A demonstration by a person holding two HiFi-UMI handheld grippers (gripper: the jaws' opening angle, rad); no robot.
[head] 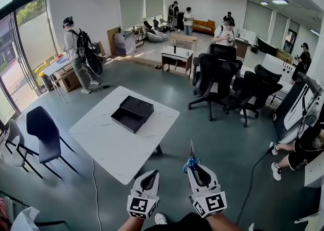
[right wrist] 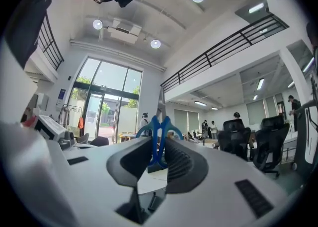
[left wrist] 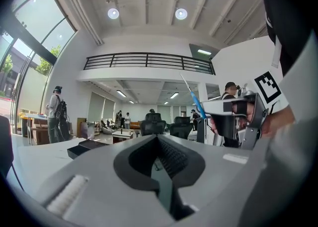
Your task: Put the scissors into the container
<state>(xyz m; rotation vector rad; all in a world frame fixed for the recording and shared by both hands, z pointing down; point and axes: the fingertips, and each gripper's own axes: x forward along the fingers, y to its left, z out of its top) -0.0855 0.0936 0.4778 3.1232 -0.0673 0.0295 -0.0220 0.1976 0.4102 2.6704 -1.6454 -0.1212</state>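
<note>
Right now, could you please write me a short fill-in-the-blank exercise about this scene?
The right gripper holds scissors with ____ handles.
The black box sits on a ____ table.
The left gripper holds ____.
Missing words: blue; white; nothing.
</note>
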